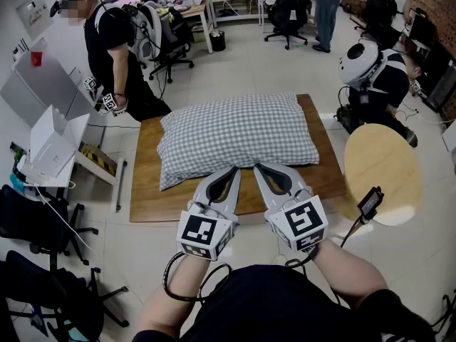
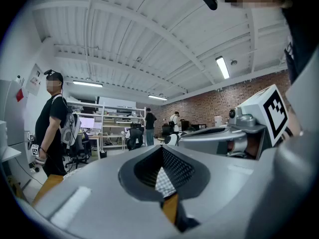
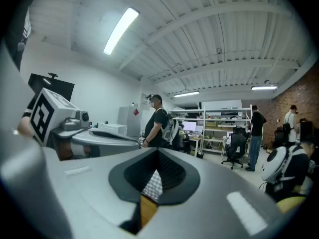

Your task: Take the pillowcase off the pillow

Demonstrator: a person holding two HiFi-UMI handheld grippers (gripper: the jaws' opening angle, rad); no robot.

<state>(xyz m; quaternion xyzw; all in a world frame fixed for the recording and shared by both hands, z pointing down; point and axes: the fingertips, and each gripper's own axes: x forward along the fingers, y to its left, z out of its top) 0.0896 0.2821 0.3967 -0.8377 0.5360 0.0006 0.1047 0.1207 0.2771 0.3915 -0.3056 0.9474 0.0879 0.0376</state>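
Step in hand: the approach to the near edge of the pillow [image 1: 242, 123], to find the opening of the pillowcase [image 1: 206, 148]. I judge the removal has not begun, as the case covers the whole pillow.
Left gripper [image 1: 234, 169]: the jaws are closed tip to tip, right at the near edge of the pillow. Checked cloth shows through the window between the jaws, but I cannot confirm that any cloth is pinched.
Right gripper [image 1: 259, 167]: the same, jaws together at the tips, just beside the left one at the pillow edge.
Place of the pillow: it lies flat on a wooden board [image 1: 153, 194] on the floor, long side toward the person, with bare wood showing all around it.
How to do it well: take only the loose cloth at the open end, not the filling. It seems better if one tool holds the pillow and the other pulls the case along the length, slowly and low.
Risk: a grip on both layers will drag the whole pillow over the smooth board.
Pillowcase: thin woven cloth with small grey and white checks, softly wrinkled at the corners.
Pillow shape: a plump rectangle, higher in the middle.
Board: flat brown wood with square edges.
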